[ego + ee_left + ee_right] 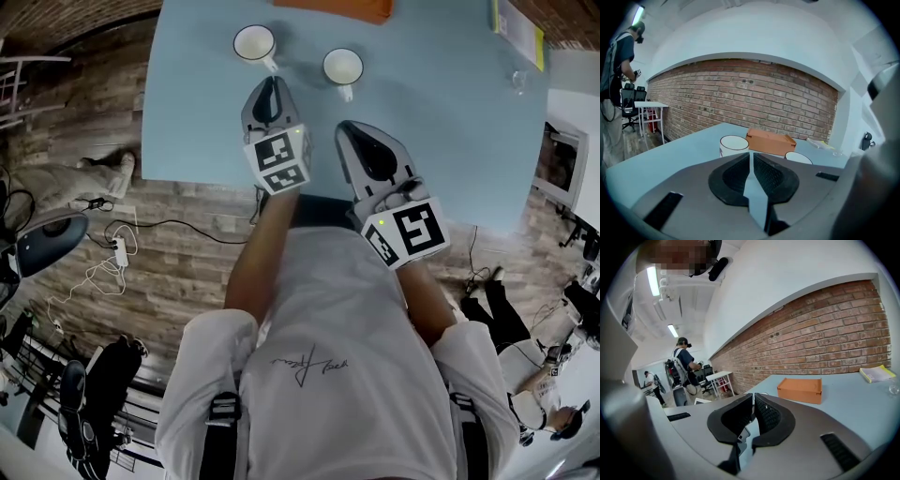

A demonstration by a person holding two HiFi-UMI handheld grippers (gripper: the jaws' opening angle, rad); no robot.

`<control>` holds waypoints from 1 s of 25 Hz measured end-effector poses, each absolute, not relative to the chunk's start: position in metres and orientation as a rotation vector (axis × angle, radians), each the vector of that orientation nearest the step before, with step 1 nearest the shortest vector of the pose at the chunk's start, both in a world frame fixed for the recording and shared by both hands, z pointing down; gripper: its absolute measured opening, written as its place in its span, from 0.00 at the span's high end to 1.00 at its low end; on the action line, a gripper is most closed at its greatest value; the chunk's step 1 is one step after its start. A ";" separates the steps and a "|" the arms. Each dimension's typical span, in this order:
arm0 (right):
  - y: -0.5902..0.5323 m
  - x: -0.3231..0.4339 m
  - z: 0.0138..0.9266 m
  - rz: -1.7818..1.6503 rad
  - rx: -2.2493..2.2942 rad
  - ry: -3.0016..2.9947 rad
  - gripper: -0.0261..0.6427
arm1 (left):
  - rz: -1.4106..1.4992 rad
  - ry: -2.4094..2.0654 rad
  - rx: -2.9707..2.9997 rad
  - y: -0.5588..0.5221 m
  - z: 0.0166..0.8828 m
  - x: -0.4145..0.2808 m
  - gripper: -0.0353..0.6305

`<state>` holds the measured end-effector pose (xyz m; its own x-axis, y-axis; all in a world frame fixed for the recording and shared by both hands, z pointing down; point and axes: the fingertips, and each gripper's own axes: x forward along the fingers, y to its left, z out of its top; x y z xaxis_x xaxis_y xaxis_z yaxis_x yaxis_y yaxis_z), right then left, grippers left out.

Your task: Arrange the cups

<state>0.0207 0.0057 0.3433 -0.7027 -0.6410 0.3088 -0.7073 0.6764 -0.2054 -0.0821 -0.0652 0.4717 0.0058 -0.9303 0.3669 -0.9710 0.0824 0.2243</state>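
Observation:
Two white cups with dark rims stand on the light blue table (441, 141): the left cup (254, 43) and the right cup (343, 67), each with its handle turned toward me. My left gripper (272, 84) hovers just short of the gap between them, shut and empty. In the left gripper view the left cup (734, 144) and the rim of the right cup (798, 157) show just past the closed jaws of my left gripper (751, 157). My right gripper (355, 127) is nearer the table's front edge, below the right cup, also shut with nothing held. Neither cup shows beyond my right gripper (753, 399) in its own view.
An orange box (337, 7) lies at the table's far edge behind the cups. A yellow-edged booklet (516, 23) and a small clear glass (518, 81) sit at the far right. Other people and white desks stand further off in the room. Cables lie on the wooden floor at left.

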 end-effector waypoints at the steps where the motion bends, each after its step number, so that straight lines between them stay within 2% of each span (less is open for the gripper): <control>1: 0.006 0.020 0.344 0.465 1.092 -2.674 0.93 | 0.136 -1.950 1.866 -0.066 0.475 -0.083 0.94; 4: 0.008 0.017 0.349 0.482 1.085 -2.663 0.93 | 0.130 -1.955 1.841 -0.072 0.481 -0.087 0.91; 6: 0.008 0.015 0.354 0.497 1.085 -2.654 0.93 | 0.126 -1.952 1.824 -0.077 0.485 -0.088 0.82; 13: 0.002 0.017 0.362 0.532 1.096 -2.626 0.93 | 0.152 -1.938 1.784 -0.088 0.502 -0.085 0.76; 17: 0.000 0.017 0.366 0.555 1.092 -2.612 0.93 | 0.165 -1.960 1.749 -0.094 0.510 -0.086 0.68; 25: -0.002 0.020 0.372 0.586 1.091 -2.582 0.93 | 0.141 -1.995 1.674 -0.104 0.520 -0.095 0.65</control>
